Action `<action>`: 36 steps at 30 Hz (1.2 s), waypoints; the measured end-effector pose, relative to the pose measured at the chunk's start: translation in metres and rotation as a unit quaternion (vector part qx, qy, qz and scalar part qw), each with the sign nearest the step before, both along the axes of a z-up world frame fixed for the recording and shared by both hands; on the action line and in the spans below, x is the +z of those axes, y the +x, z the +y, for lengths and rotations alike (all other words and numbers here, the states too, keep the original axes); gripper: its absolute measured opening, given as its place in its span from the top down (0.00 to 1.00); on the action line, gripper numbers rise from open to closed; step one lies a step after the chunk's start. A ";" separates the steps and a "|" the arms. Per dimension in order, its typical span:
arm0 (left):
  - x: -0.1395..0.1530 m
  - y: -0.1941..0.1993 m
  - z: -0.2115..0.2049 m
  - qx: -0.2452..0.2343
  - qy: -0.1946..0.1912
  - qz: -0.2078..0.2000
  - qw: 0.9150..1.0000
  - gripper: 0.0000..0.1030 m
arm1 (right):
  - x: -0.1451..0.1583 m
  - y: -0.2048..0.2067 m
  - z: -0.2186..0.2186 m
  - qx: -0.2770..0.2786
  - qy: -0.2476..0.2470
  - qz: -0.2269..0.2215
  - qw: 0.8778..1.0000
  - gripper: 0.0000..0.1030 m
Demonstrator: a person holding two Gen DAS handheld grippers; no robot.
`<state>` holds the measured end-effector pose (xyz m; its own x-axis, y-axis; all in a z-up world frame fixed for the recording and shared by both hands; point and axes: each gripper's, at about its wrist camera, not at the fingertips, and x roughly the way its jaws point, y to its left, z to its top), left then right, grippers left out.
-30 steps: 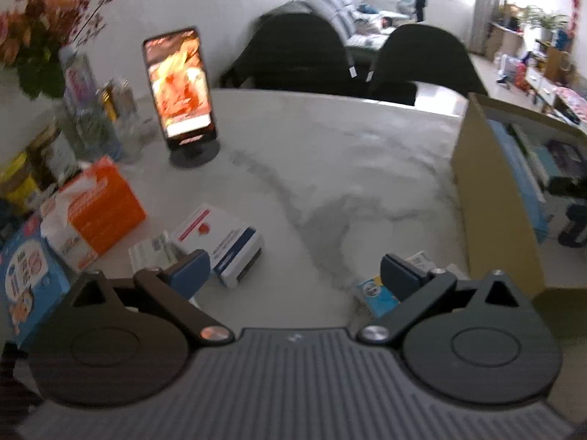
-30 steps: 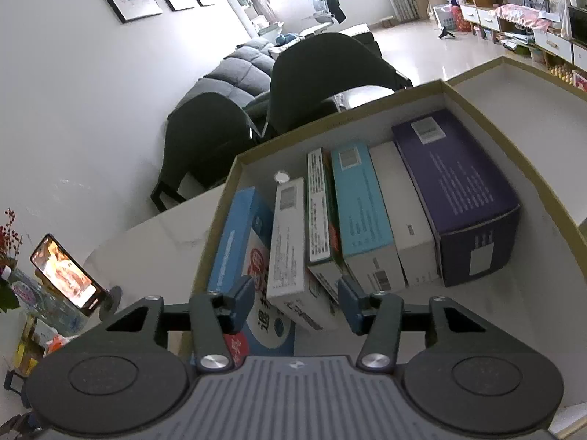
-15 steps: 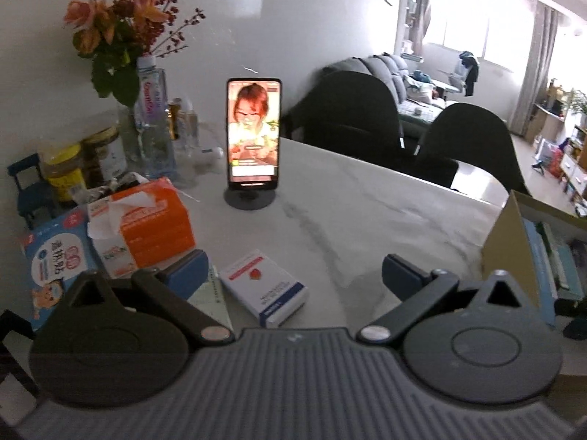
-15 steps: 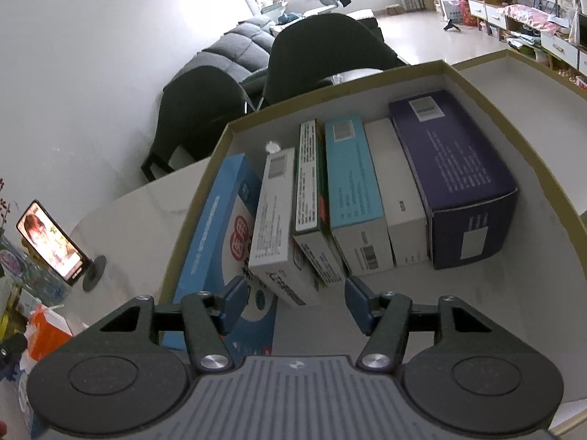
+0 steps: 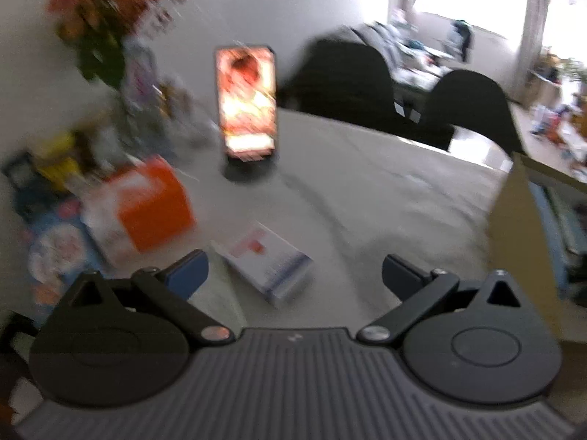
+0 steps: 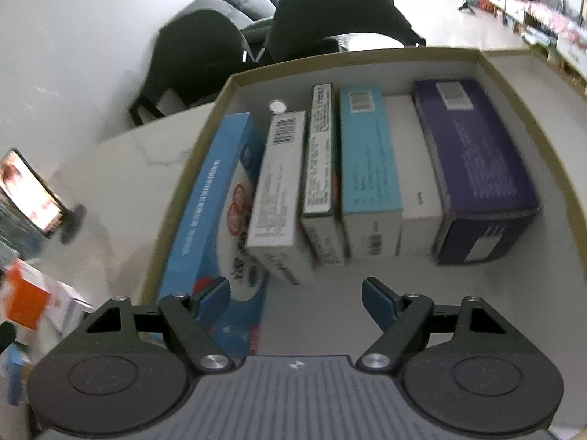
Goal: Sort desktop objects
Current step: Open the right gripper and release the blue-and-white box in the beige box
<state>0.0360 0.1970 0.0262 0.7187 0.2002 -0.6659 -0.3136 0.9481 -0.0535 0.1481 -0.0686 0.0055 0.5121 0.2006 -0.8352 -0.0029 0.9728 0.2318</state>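
Note:
In the right wrist view a cardboard box (image 6: 488,69) holds several packs standing in a row, from a blue one (image 6: 209,201) at the left to a purple one (image 6: 473,168) at the right. A white pack (image 6: 275,198) leans among them. My right gripper (image 6: 295,299) hovers above the near part of the box; its jaws are opening and nothing is between them. In the blurred left wrist view my left gripper (image 5: 293,275) stands open over the marble table (image 5: 385,183), just behind a white pack with a red mark (image 5: 268,260).
On the table's left are an orange tissue box (image 5: 146,205), a blue pack (image 5: 47,253), bottles and flowers (image 5: 110,36). A phone on a stand (image 5: 245,102) is lit. The cardboard box wall (image 5: 521,227) rises at the right. Two dark chairs (image 5: 469,106) stand behind the table.
My right gripper let go of the white pack, spread its jaws and drew back from the row. The left gripper's view tipped up from the table towards the phone and has blurred.

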 end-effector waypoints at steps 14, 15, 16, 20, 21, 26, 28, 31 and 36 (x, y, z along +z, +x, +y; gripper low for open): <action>-0.014 0.006 -0.013 -0.098 -0.110 0.014 0.989 0.00 | -0.010 0.033 0.014 0.015 -0.070 0.041 0.997 0.24; -0.015 0.007 -0.012 -0.099 -0.110 0.014 0.989 0.00 | -0.010 0.035 0.016 0.017 -0.070 0.044 0.996 0.24; -0.015 0.007 -0.012 -0.099 -0.110 0.014 0.989 0.00 | -0.010 0.037 0.016 0.018 -0.072 0.046 0.996 0.24; -0.015 0.008 -0.011 -0.101 -0.108 0.015 0.989 0.00 | -0.010 0.042 0.016 0.021 -0.078 0.051 0.995 0.24; -0.015 0.008 -0.011 -0.101 -0.107 0.016 0.989 0.00 | -0.010 0.042 0.016 0.022 -0.079 0.052 0.995 0.24; -0.017 0.009 -0.009 -0.104 -0.104 0.014 0.989 0.00 | -0.007 0.035 0.010 0.036 -0.072 0.051 0.995 0.24; -0.019 0.010 -0.009 -0.108 -0.107 0.012 0.988 0.00 | -0.005 0.032 0.008 0.040 -0.073 0.053 0.995 0.24; -0.023 0.011 -0.011 -0.117 -0.110 0.016 0.987 0.00 | -0.005 0.028 0.002 0.046 -0.068 0.054 0.995 0.24; -0.027 0.013 -0.015 -0.124 -0.108 0.022 0.986 0.00 | -0.009 0.028 -0.003 0.044 -0.073 0.063 0.994 0.24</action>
